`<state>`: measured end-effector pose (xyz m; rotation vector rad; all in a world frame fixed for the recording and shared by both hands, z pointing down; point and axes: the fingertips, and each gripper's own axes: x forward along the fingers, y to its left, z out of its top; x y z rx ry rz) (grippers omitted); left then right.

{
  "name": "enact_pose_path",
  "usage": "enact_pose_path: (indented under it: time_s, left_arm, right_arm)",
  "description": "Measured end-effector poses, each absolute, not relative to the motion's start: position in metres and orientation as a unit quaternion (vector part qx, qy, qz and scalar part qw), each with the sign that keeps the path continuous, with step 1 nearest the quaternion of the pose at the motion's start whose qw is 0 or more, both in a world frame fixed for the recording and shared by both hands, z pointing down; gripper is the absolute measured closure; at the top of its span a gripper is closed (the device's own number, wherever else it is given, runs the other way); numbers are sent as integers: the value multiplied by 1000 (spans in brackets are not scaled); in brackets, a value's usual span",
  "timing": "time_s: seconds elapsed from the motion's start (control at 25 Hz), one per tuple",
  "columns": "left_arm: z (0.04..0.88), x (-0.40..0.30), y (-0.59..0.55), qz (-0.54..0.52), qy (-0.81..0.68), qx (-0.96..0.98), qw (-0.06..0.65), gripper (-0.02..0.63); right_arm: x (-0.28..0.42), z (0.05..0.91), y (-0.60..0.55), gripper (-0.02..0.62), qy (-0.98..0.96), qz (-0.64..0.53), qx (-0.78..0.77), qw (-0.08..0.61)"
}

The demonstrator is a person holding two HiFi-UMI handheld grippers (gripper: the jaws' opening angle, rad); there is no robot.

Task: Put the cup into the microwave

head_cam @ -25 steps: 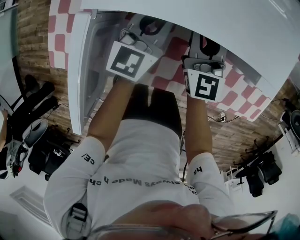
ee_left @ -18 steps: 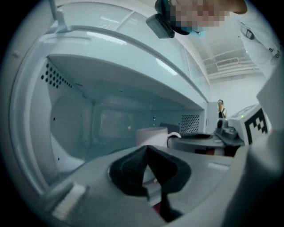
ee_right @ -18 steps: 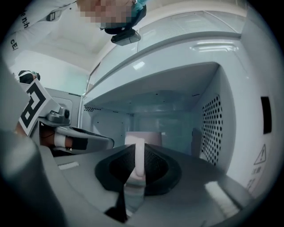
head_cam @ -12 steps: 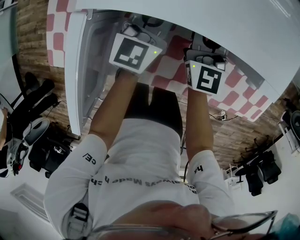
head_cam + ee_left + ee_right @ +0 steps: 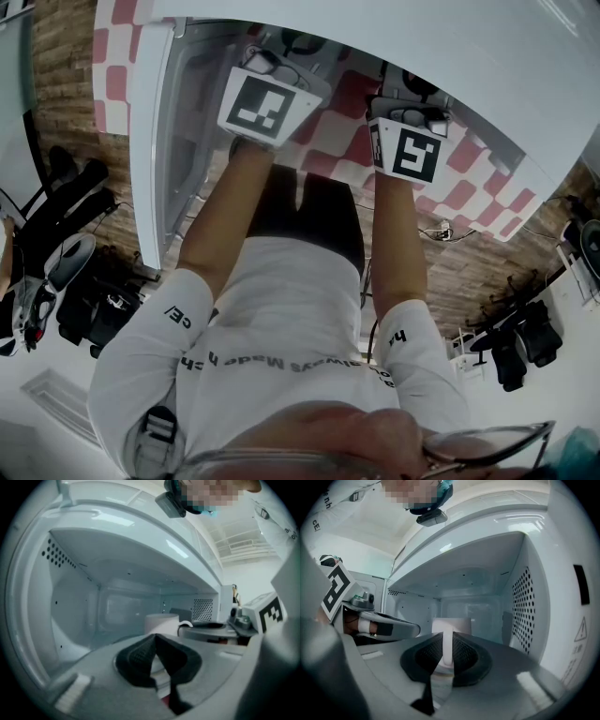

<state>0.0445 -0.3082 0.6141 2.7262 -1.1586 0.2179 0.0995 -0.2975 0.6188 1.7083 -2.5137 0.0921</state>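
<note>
A white cup (image 5: 451,624) is held at the open white microwave's (image 5: 562,573) cavity, upright. My right gripper (image 5: 447,649) is shut on the cup's thin handle (image 5: 447,644), which stands between the dark pads. From the left gripper view the cup (image 5: 161,622) shows just beyond my left gripper (image 5: 154,639), whose pads meet with nothing between them. The right gripper (image 5: 211,629) reaches in from the right there. Whether the cup rests on the cavity floor is hidden by the jaws.
The microwave door (image 5: 150,141) stands open at the left in the head view. The perforated side wall (image 5: 525,606) is close on the right of the cup. Black office chairs (image 5: 66,244) stand on the wood floor behind the person.
Both grippers have edged a little farther toward the microwave opening. The grip on the cup's handle is unchanged.
</note>
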Motion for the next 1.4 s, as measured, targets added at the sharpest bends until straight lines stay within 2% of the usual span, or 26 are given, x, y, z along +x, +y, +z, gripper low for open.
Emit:
enact_pose_path:
  time_s: [0.56,0.6,0.68,0.88,1.4]
  left_arm:
    - [605,40,-295,81,-389,913,93,601]
    - [605,40,-294,81,-389,913,94,603]
    - [602,38,-291,84,-388,913,91,603]
    - [586,31,-281,88,-388,913,86,603]
    - [522,24,-237,94,-367,921,87,603]
  right_arm:
    - [101,632,-289,549,-822,64,560,79]
    - [101,632,-289,539,-822,68,560,78]
    - [100,630,-288,473,-823,74,558,76]
    - [96,612,-274,450,-826,65,554,83]
    - [105,530,-229,494,-836,55,540,85]
